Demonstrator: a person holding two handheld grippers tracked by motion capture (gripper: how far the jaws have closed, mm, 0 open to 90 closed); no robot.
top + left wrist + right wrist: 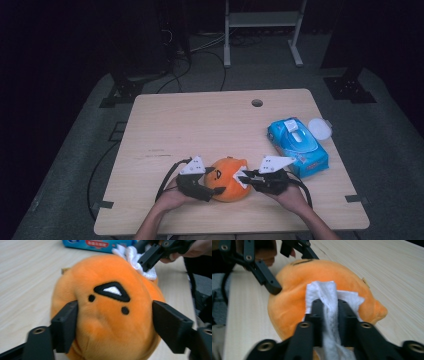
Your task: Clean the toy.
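An orange plush toy [229,189] with a black embroidered face lies near the table's front edge. My left gripper [213,184] grips it from the left; in the left gripper view the two jaws press into the plush [112,322] on both sides. My right gripper [245,179] comes from the right, shut on a white wipe [325,293] that lies against the top of the plush [294,297]. The wipe [133,257] also shows in the left gripper view, pinched in the right gripper's jaws. A hand holds each gripper.
A blue pack of wet wipes [298,146] lies to the right of the plush, its flap open, with a white round lid [319,128] beside it. The wooden table [200,125] has a cable hole [257,103] at the back. Cables trail off the front.
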